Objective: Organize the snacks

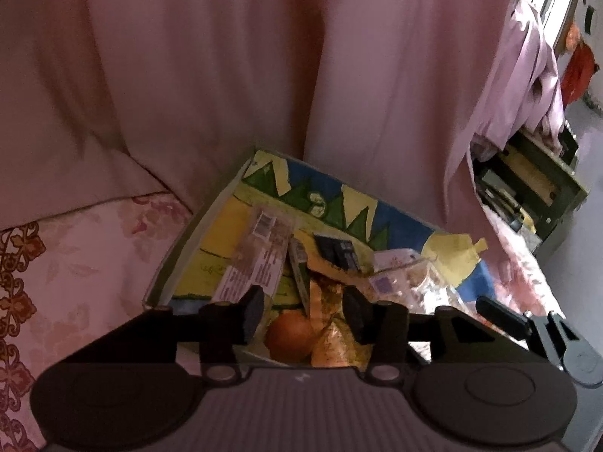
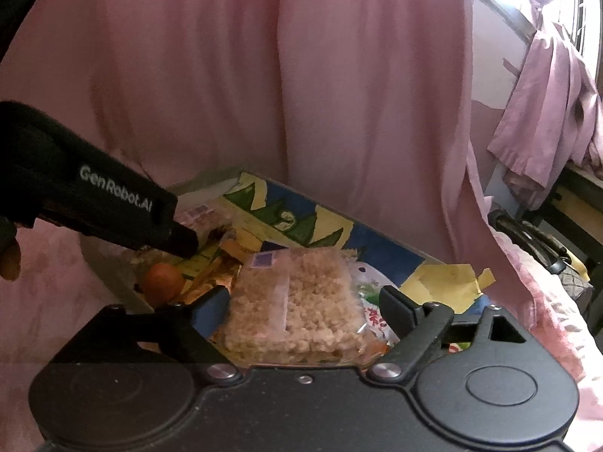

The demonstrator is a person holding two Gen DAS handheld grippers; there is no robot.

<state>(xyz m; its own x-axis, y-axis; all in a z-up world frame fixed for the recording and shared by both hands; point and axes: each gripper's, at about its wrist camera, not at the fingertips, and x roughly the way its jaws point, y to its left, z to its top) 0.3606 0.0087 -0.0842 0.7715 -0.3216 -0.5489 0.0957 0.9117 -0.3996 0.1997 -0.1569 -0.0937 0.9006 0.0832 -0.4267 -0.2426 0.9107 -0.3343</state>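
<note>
A cardboard box (image 1: pixel 335 203) lined with blue, yellow and green paper lies on the bed and holds the snacks. My left gripper (image 1: pixel 304 310) hangs over its near corner, jaws open above an orange fruit (image 1: pixel 288 335) and a golden wrapper (image 1: pixel 335 342), pressing on neither. Flat packets with barcode labels (image 1: pixel 260 248) lie further in. My right gripper (image 2: pixel 307 299) stands wide open around a clear pack of puffed rice cake (image 2: pixel 297 297), with a gap on the right side. The same box (image 2: pixel 380 241) and fruit (image 2: pixel 162 280) show in the right wrist view.
Pink curtains (image 1: pixel 226 75) hang close behind the box. A floral bedcover (image 1: pixel 75 263) spreads to the left. At the right stand a dark shelf (image 1: pixel 527 188) and a window with draped cloth (image 2: pixel 546 113). The left gripper's black body (image 2: pixel 113 203) reaches in over the box's left side.
</note>
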